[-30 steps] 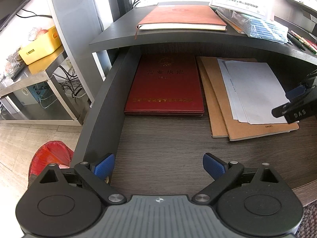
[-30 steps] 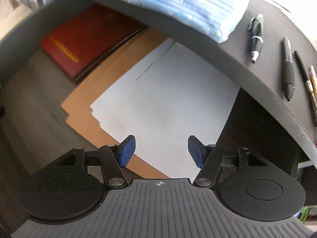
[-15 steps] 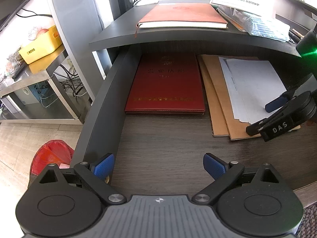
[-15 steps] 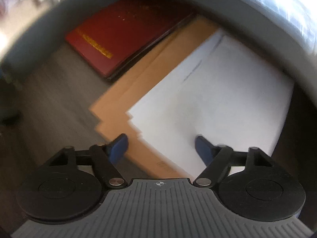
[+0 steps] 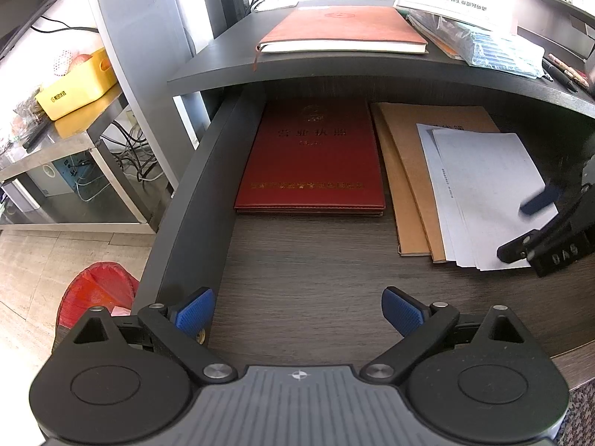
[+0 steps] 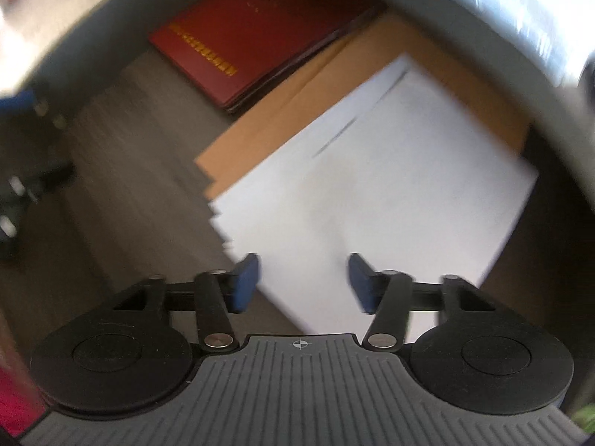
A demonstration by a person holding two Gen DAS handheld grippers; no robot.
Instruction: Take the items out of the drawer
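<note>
The open dark drawer [image 5: 297, 278] holds a red folder [image 5: 312, 160] at the left and brown envelopes [image 5: 409, 186] under a stack of white papers [image 5: 479, 186] at the right. My left gripper [image 5: 297, 312] is open and empty over the drawer's bare front. My right gripper [image 6: 303, 282] is open, low over the near corner of the white papers [image 6: 372, 186]; it shows at the right edge of the left wrist view [image 5: 550, 223]. The red folder [image 6: 253, 33] and envelopes [image 6: 334, 85] lie beyond it.
The desk top [image 5: 230, 63] overhangs the drawer's back and carries a brown notebook [image 5: 342, 29], a plastic packet [image 5: 498, 48] and pens [image 5: 565, 70]. A metal table with a yellow box [image 5: 74, 89] and a red bin [image 5: 96, 293] stand left of the drawer.
My right gripper has moved down and in over the near corner of the white papers, its view now blurred by motion. My left gripper has stayed in place.
</note>
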